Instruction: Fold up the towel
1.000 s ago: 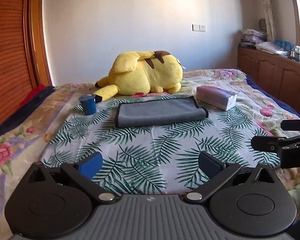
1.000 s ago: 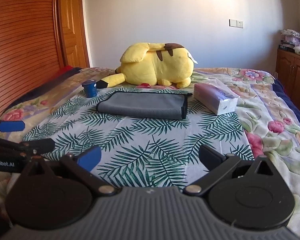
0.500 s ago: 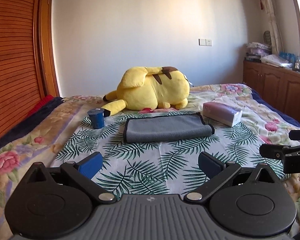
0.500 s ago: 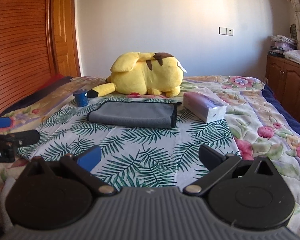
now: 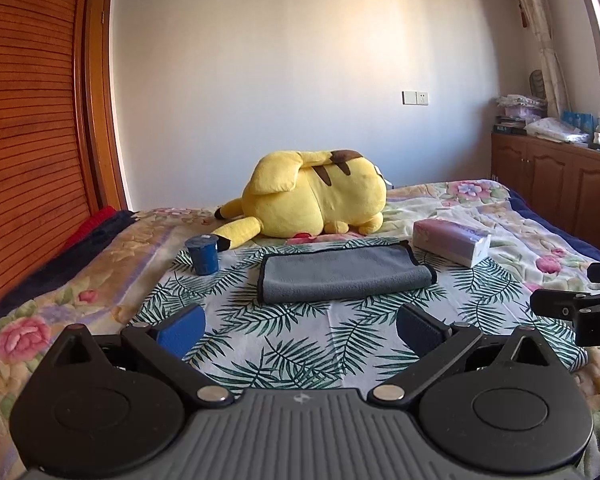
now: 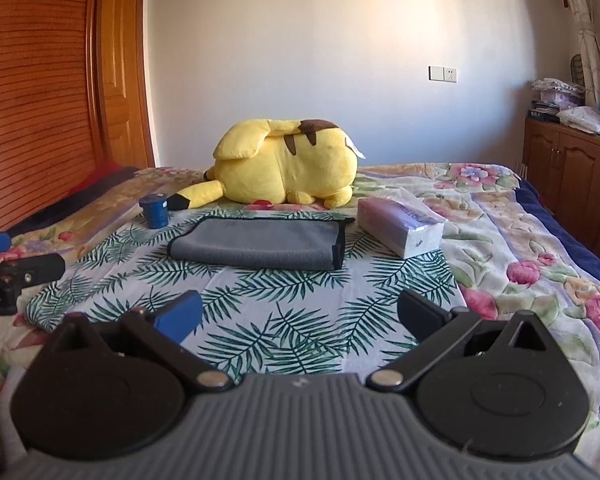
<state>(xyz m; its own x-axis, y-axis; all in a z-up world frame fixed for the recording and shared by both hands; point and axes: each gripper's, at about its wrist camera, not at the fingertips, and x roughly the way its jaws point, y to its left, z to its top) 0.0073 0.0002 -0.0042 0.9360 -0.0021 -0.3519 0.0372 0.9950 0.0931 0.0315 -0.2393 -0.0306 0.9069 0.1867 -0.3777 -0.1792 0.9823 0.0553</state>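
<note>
Two handheld grippers hover low over a bed, side by side, both pointing toward the far wall. Nearest the viewer, the left gripper [image 5: 300, 326] has its two fingers spread wide apart with nothing between them. The right gripper [image 6: 300, 314] is spread just as wide and also holds nothing. Each one shows at the edge of the other's view.

Beneath and just beyond them lies a white cloth printed with green palm leaves [image 5: 284, 344], spread flat over a floral bedspread [image 6: 520, 240].

Farther along, in the middle of the leaf cloth, the grey towel [image 5: 342, 276] lies flat, folded into a wide rectangle with dark trim along its edges. It is well apart from both grippers. A small dark blue cup [image 5: 202, 254] stands upright near the towel's left end. A pack of tissues [image 5: 452, 240] lies near its right end.

Behind the towel, a large yellow plush toy [image 5: 312, 200] rests on the bedspread. Beyond it is a plain pale wall [image 6: 320, 40].
</note>
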